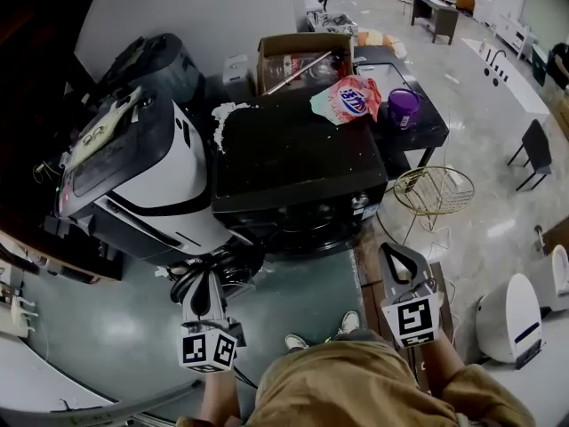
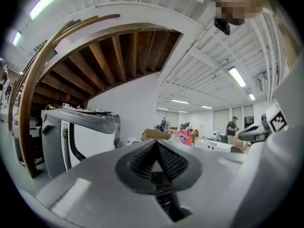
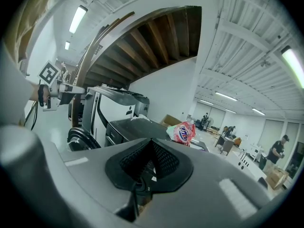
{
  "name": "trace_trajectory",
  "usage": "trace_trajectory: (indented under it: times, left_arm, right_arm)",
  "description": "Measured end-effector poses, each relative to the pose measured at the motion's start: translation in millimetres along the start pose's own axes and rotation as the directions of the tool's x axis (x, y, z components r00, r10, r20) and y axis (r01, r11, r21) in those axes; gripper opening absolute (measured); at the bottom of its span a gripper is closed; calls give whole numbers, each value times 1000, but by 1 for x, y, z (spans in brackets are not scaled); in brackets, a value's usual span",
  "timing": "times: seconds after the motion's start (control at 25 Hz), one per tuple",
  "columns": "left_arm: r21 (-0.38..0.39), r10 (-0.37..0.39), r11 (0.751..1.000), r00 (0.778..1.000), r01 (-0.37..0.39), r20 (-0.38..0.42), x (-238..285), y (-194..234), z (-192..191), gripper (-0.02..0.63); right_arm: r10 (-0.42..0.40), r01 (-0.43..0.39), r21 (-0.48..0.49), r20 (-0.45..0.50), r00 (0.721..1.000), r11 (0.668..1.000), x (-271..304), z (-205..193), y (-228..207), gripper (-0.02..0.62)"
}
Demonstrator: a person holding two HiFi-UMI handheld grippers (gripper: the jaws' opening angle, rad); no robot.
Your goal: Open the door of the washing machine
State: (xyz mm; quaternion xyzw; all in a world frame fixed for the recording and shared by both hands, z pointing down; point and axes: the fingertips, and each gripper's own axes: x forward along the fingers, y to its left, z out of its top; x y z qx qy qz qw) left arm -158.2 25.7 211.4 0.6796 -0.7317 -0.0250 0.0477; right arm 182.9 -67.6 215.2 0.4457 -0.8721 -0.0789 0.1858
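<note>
While washing machine door looks ajar, left tool clenched beside it, right tool clenched, idle; next: swing door wider.

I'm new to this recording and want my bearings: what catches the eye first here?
The black washing machine fills the middle of the head view, a pink detergent bag at its far edge. A white-and-black machine stands tilted to its left. The left gripper and right gripper, both shut, sit low in the view, nearest the person.
</note>
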Motion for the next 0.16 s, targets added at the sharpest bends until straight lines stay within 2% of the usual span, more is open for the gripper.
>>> trace_trajectory:
  times: [0.16]
  left_arm:
    - [0,8,1000,1000,-8,5,1,1,-2,61]
  right_arm:
    - [13,-13,-8,5,1000,1000,4,2,0,5]
